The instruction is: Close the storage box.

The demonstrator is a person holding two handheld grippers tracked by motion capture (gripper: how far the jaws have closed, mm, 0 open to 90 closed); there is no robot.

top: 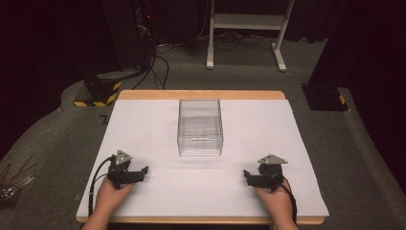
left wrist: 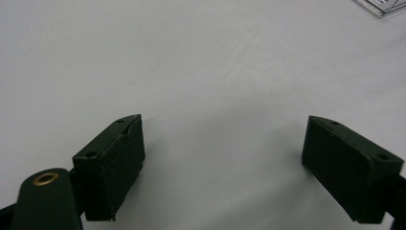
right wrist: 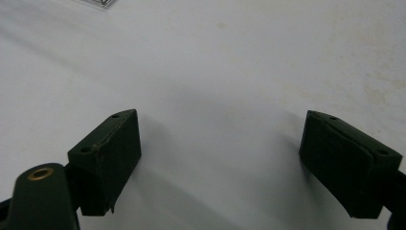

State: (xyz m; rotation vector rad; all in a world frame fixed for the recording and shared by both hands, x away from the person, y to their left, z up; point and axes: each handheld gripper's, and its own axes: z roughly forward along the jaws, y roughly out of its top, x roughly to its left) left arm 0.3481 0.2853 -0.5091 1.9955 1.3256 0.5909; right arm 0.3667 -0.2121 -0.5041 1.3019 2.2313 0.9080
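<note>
A clear plastic box (top: pixel 200 127) stands open-topped in the middle of the white table cover (top: pixel 153 120); it looks empty. My left gripper (top: pixel 142 171) rests on the cover near the front left, held by a hand, its tips pointing right toward the centre. In the left gripper view its jaws stand wide apart with bare white surface between them (left wrist: pixel 224 139), and a corner of the box (left wrist: pixel 383 6) peeks in at top right. My right gripper (top: pixel 247 176) mirrors it at the front right, also open (right wrist: pixel 220 139), nothing between the jaws.
The wooden table edge (top: pixel 201 94) shows at the back. Beyond it on the carpet stand a white frame's legs (top: pixel 209 60), black stands with yellow-black striped bases (top: pixel 98 93) and cables. Some thin tools lie on the floor at left (top: pixel 14 184).
</note>
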